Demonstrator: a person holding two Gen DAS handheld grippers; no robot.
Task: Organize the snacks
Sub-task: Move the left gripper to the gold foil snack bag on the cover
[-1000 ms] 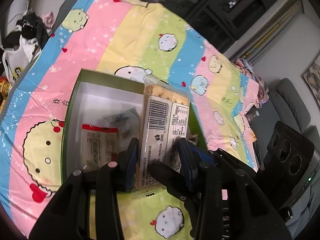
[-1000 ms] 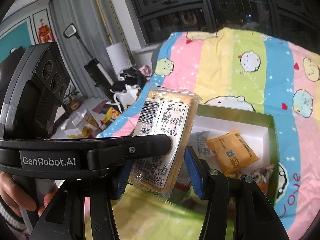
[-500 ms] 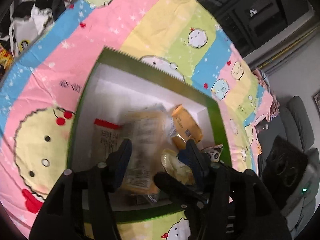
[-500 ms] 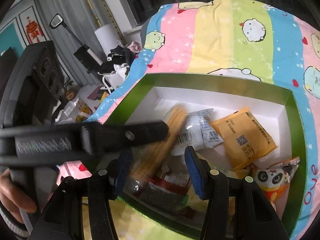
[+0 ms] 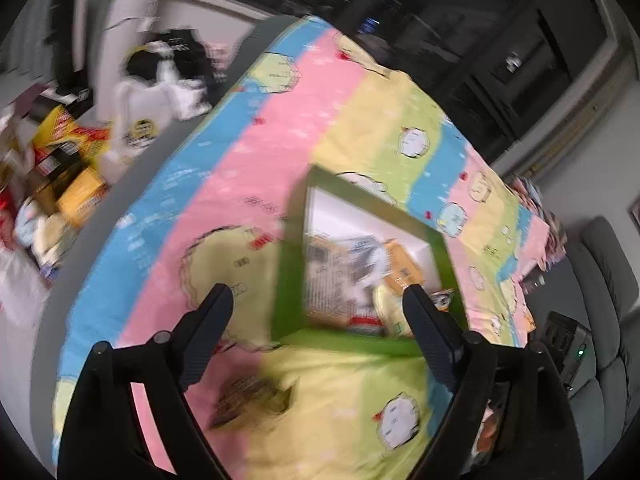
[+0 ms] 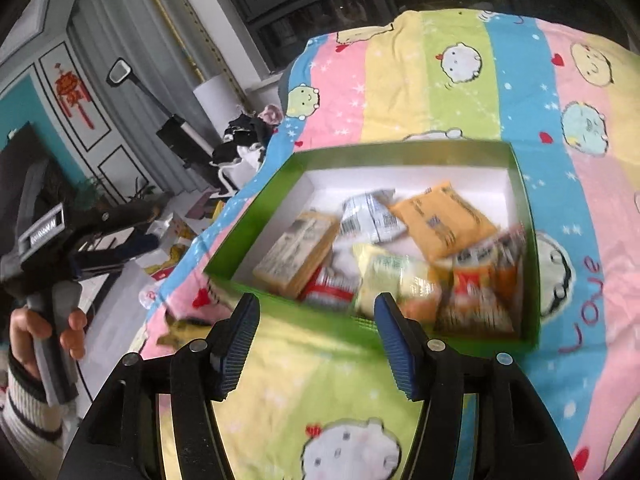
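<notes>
A green box with a white inside lies on the striped cartoon blanket. In it lie a tan cracker packet, a silver packet, an orange packet, a pale yellow packet and an orange panda packet. My right gripper hovers before the box's near wall, its jaws opening with nothing between them. The left gripper is blurred, its jaws opening wide and empty, with the box ahead to the right. A dark packet lies on the blanket beneath it.
In the right wrist view a hand holds the left gripper off the blanket's left edge. Snack boxes and black-and-white clothes are piled on the floor to the left. A grey sofa stands on the right.
The cracker packet that the left gripper held over the box now lies inside it. The left gripper has opened and swung away to the left. The right gripper has drawn back slightly.
</notes>
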